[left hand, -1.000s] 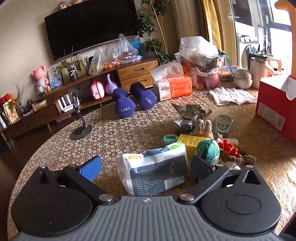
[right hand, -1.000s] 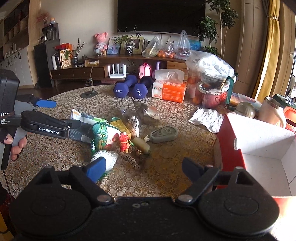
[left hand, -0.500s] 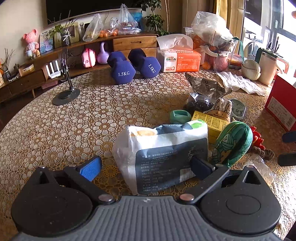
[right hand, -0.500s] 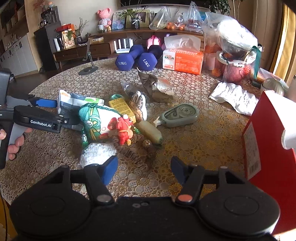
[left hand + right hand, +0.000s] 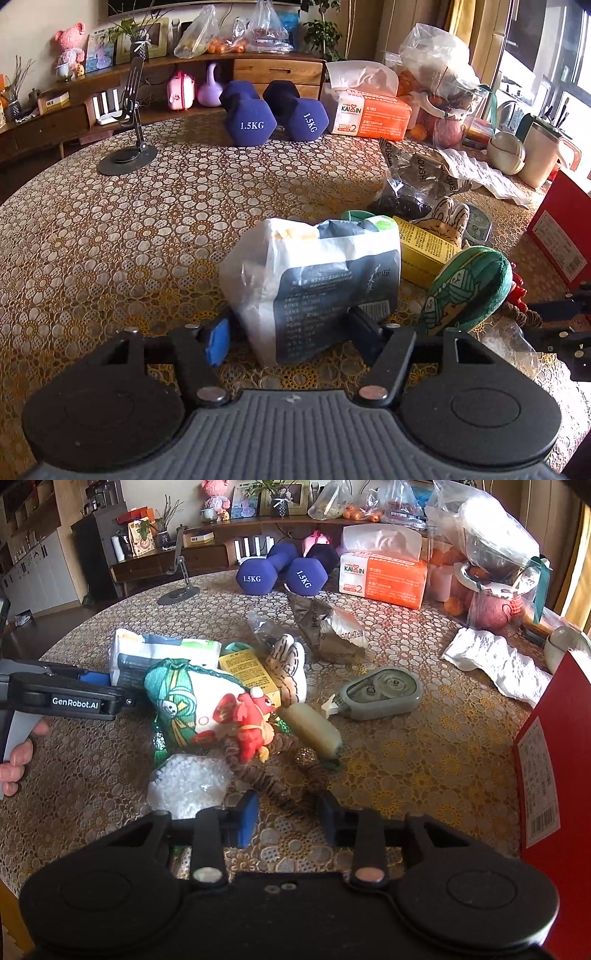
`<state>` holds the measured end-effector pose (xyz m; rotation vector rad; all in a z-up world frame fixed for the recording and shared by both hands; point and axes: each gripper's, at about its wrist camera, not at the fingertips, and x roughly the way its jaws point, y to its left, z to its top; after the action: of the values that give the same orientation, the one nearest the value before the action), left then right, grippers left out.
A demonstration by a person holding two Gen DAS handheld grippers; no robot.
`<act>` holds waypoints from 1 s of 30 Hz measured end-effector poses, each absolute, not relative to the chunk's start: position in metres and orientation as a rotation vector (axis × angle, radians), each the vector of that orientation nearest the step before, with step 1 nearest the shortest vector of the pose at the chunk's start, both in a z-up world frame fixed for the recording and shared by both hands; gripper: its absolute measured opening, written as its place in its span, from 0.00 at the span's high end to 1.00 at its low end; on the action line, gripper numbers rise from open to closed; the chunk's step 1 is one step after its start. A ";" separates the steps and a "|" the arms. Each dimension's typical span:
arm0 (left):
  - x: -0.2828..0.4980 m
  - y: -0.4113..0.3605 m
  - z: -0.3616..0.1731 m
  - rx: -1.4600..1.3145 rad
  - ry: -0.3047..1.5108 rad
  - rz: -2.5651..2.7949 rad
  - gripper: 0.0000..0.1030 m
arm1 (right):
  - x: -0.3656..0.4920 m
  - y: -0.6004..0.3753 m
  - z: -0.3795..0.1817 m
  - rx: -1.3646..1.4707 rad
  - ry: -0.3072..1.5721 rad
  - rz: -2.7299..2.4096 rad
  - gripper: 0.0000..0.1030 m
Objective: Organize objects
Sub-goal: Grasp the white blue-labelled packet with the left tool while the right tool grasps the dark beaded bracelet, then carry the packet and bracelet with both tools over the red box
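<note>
The left gripper [image 5: 291, 334] has just been closing, its jaws straddling the near end of the white-and-grey packet [image 5: 317, 284]; the right pad meets the wrapper, but a sliver of gap shows at the blue left pad, so a grip is not certain. The right gripper [image 5: 286, 818] has also just been narrowing, its jaws part-spread around the brown striped scrunchie [image 5: 266, 771], pads apart from it.

The round table [image 5: 92, 229] lies bare from 9 to 12 o'clock of the packet, out to its curved edge. At 3 o'clock the clutter is tight. In the right wrist view the red box [image 5: 554, 775] walls off 3 o'clock; bare cloth lies between it and the scrunchie.

Counted: two blue dumbbells [image 5: 251, 118], one tissue box [image 5: 369, 114], one phone stand [image 5: 127, 158], one grey tape dispenser [image 5: 380, 694], one yellow carton [image 5: 251, 672], one red toy figure [image 5: 253, 720].
</note>
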<state>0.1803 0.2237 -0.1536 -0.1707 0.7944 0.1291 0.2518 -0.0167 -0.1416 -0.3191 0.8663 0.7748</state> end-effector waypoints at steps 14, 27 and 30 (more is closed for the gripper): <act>0.165 0.217 -0.132 -0.159 0.761 0.190 0.81 | 0.245 -0.042 -0.112 -0.201 0.848 0.759 0.93; 0.137 0.198 -0.094 -0.122 0.720 0.195 0.90 | 0.229 -0.091 -0.061 -0.115 0.779 0.752 0.93; 0.130 0.193 -0.084 -0.114 0.707 0.190 0.91 | 0.226 -0.105 -0.049 -0.101 0.769 0.751 0.93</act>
<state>0.1304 0.1933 -0.0835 -0.1135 0.7070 0.1897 0.2262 -0.1047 -0.0490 -0.1006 0.7692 0.7506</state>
